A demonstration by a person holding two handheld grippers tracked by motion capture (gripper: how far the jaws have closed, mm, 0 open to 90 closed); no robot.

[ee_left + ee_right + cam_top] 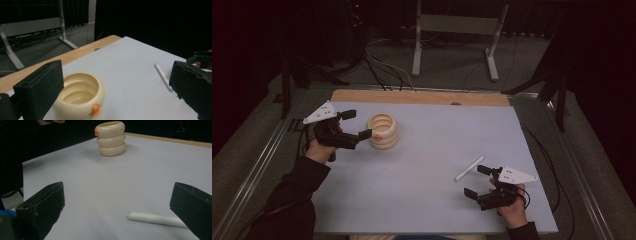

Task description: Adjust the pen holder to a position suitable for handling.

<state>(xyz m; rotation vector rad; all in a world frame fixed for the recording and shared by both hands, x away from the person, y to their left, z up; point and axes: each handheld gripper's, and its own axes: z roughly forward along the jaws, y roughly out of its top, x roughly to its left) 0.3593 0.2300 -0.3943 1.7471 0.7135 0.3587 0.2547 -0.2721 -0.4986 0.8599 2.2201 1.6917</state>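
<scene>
Item: white stick (pixel 469 168), slim, rigid, likely light and prone to rolling, lying flat on the grey table (pixel 432 200) just beside my right gripper (pixel 476 181), jaws wide; best pinched mid-length; my left gripper (pixel 357 124), also wide, flanks the 3-ring cream holder (pixel 382 131).

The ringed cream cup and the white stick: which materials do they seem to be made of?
Ringed cream cup: probably plastic or glazed ceramic, because its smooth rounded rings carry a soft sheen. White stick: matte and evenly cylindrical, perhaps plastic, chalk or rolled paper; I cannot tell which.
</scene>
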